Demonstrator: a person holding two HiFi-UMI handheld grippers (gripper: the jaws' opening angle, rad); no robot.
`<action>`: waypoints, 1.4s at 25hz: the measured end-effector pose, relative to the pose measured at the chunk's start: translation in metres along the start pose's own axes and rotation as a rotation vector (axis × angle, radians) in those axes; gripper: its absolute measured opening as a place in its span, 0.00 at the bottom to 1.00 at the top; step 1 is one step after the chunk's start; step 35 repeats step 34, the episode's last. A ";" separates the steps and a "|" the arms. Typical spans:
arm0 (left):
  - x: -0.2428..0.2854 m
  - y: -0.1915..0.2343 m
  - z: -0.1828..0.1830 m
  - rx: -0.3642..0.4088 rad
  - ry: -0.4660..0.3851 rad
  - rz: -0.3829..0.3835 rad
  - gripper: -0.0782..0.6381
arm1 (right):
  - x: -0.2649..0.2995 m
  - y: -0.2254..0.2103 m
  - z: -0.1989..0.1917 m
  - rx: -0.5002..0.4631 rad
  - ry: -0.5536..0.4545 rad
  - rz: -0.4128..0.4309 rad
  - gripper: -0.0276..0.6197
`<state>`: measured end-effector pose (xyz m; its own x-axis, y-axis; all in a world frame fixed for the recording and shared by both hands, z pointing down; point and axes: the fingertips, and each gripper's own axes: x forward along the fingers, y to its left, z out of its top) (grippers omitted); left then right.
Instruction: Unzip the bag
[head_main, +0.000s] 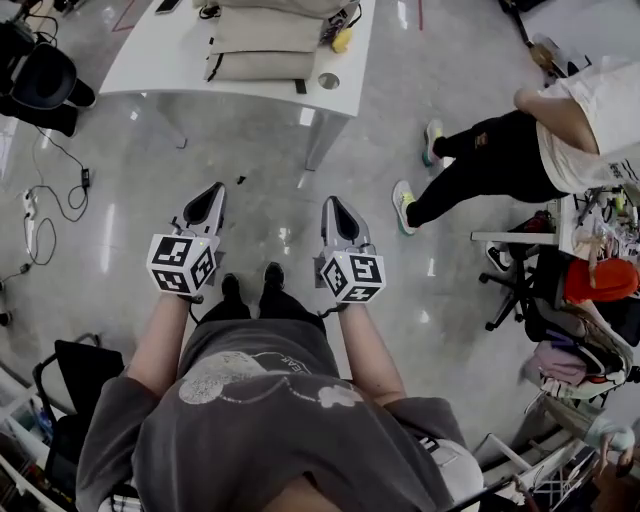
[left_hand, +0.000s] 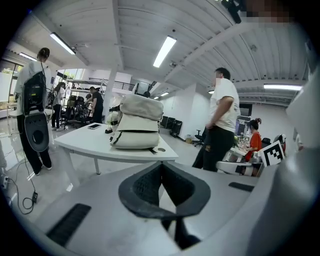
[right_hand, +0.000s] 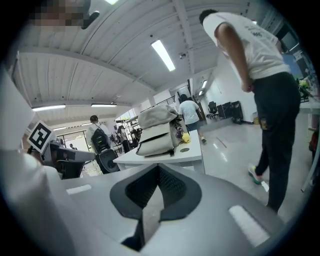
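A beige bag lies on a white table at the far end of the head view. In the left gripper view the bag sits straight ahead on the table, well beyond the jaws. It also shows ahead in the right gripper view. My left gripper and right gripper are held side by side over the floor, short of the table. Both are shut with nothing between their pads, as the left gripper view and the right gripper view show.
A person in a white shirt and black trousers stands to the right of the table. A black chair and floor cables are at the left. A cluttered desk and chair fill the right edge. A small yellow object lies beside the bag.
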<state>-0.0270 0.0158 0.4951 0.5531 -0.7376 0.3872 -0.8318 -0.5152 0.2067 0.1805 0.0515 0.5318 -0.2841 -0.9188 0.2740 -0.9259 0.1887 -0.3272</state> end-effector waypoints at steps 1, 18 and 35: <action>0.000 -0.003 -0.003 -0.004 0.002 -0.009 0.12 | -0.001 0.001 -0.003 -0.005 0.006 -0.001 0.04; -0.106 -0.006 -0.057 -0.042 -0.012 -0.136 0.12 | -0.071 0.117 -0.051 -0.121 0.006 -0.015 0.04; -0.215 0.020 -0.090 -0.057 -0.043 -0.171 0.12 | -0.143 0.193 -0.086 -0.181 0.010 -0.080 0.04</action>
